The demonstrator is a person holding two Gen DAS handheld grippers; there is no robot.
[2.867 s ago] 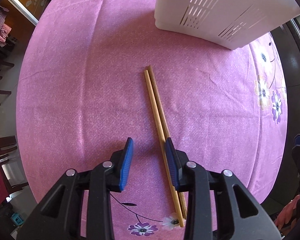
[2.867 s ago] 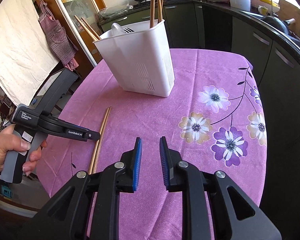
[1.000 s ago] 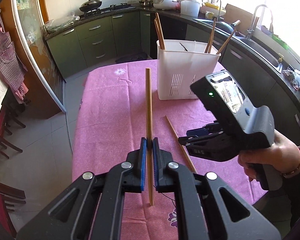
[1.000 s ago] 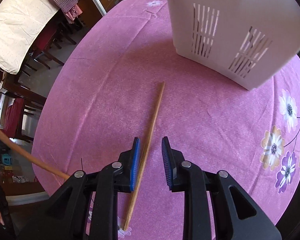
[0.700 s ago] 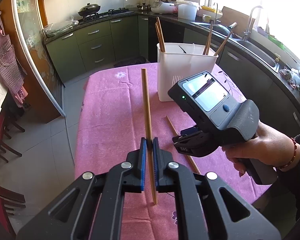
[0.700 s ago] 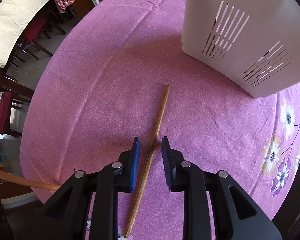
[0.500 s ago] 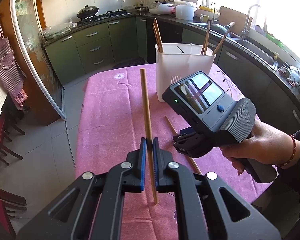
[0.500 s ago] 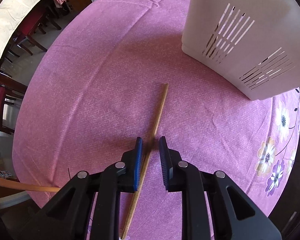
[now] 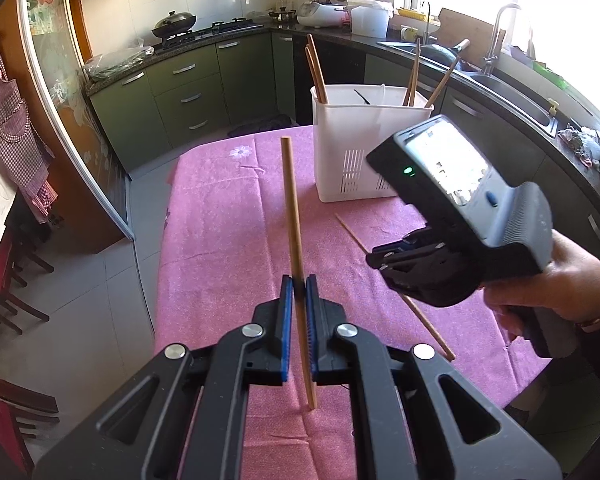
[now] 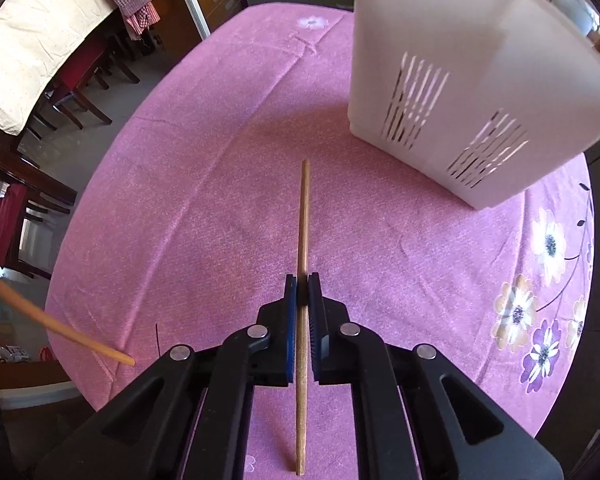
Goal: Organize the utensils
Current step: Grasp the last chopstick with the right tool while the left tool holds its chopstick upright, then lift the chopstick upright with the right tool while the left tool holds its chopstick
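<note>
Left claw (image 9: 299, 280) pinches one wooden chopstick (image 9: 294, 236), held above pink-clothed table (image 9: 220, 240). Right claw (image 10: 302, 280) has just been closing, now clamps second chopstick (image 10: 303, 216).

Both loose chopsticks gripped; neither yet in white slotted utensil holder (image 9: 364, 152) at 1 o'clock in left view, with several chopsticks already standing inside. Judged late stage: carry and drop remain.

Holder's interior hidden. Whether second chopstick's ends have left cloth: unclear.
</note>
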